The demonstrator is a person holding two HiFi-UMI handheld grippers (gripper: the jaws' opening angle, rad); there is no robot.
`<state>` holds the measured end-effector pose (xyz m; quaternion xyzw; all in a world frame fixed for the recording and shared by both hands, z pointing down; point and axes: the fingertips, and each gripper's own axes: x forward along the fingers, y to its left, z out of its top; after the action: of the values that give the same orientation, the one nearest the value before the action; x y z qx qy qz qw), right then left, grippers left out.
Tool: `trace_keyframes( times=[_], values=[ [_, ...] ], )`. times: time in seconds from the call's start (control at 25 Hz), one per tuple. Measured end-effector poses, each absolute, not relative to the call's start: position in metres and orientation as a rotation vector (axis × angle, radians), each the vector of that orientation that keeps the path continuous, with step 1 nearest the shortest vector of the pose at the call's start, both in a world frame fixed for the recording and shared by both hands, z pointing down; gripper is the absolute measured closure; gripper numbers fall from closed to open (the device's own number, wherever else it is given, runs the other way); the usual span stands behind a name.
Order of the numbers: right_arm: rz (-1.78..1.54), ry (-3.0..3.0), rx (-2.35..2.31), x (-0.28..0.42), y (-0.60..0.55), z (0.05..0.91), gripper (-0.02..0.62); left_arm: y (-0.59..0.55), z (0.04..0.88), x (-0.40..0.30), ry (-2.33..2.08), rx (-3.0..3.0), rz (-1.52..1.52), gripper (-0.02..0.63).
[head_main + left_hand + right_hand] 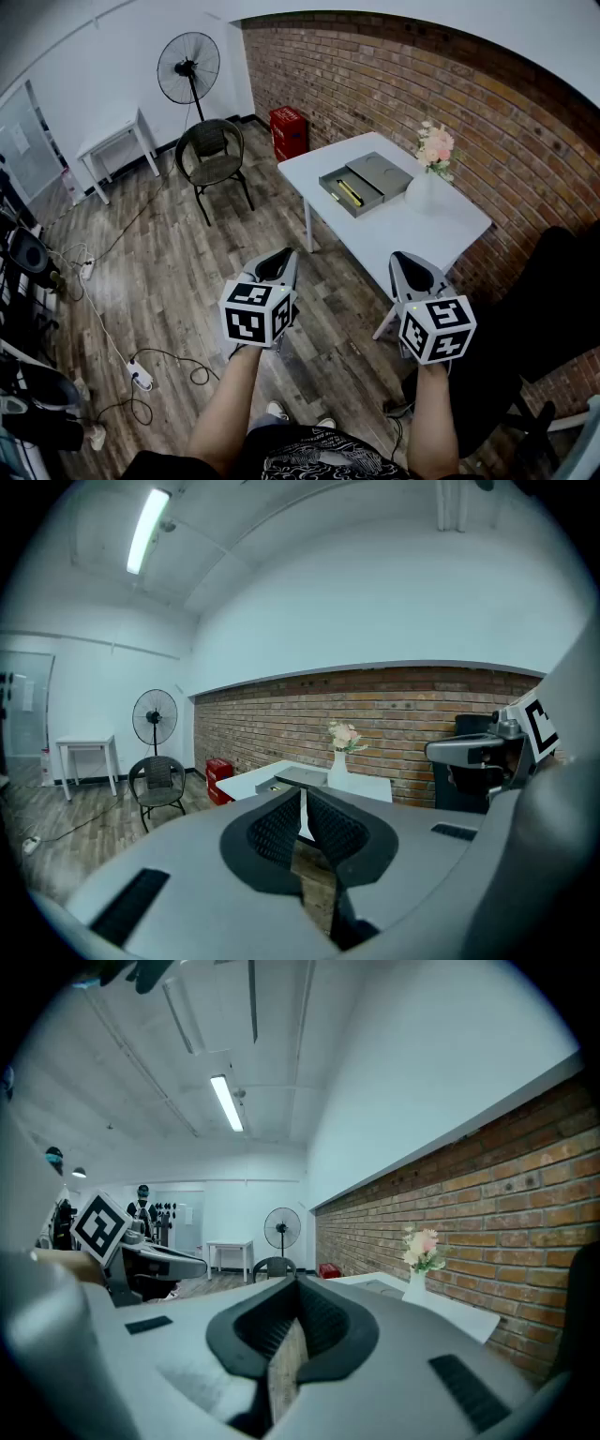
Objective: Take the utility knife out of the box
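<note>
Yellow slim utility knife (350, 193) lies in the open grey box (330, 187) on the white worktop (422, 230), upper centre of the head view, well apart from both claws. Its long axis runs upper left to lower right; the blade end is too small to tell. Left claw (281, 257) and right claw (411, 264) are both clenched on nothing, about equally far below it

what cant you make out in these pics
- Knife, head view: too small to tell whether its blade is out.
- Box, left gripper view: far off and seen side-on, so its inside is hidden.
- Black chair, head view: cut off by the right edge.
</note>
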<state>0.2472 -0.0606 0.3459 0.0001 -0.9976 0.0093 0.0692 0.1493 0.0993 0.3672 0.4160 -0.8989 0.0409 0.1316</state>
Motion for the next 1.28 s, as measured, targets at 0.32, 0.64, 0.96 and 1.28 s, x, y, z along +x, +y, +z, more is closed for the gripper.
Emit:
trace_keyframes(
  times=[0.32, 0.64, 0.96, 1.28],
  values=[
    [0.054, -2.993, 0.009, 0.240, -0.061, 0.351, 0.575, 0.099, 0.373, 0.145, -2.598, 1.210, 0.144, 0.565],
    [0.050, -2.970, 0.036, 0.212, -0.058, 0.362, 0.575, 0.096, 0.384, 0.112, -2.577, 1.240, 0.130, 0.565],
    [0.034, -2.923, 0.142, 0.149, -0.067, 0.372, 0.575, 0.073, 0.393, 0.040, -2.491, 1.367, 0.052, 0.563],
    [0.025, -2.889, 0.257, 0.086, -0.064, 0.365, 0.575, 0.065, 0.390, -0.038, -2.410, 1.468, 0.047, 0.560]
  ],
)
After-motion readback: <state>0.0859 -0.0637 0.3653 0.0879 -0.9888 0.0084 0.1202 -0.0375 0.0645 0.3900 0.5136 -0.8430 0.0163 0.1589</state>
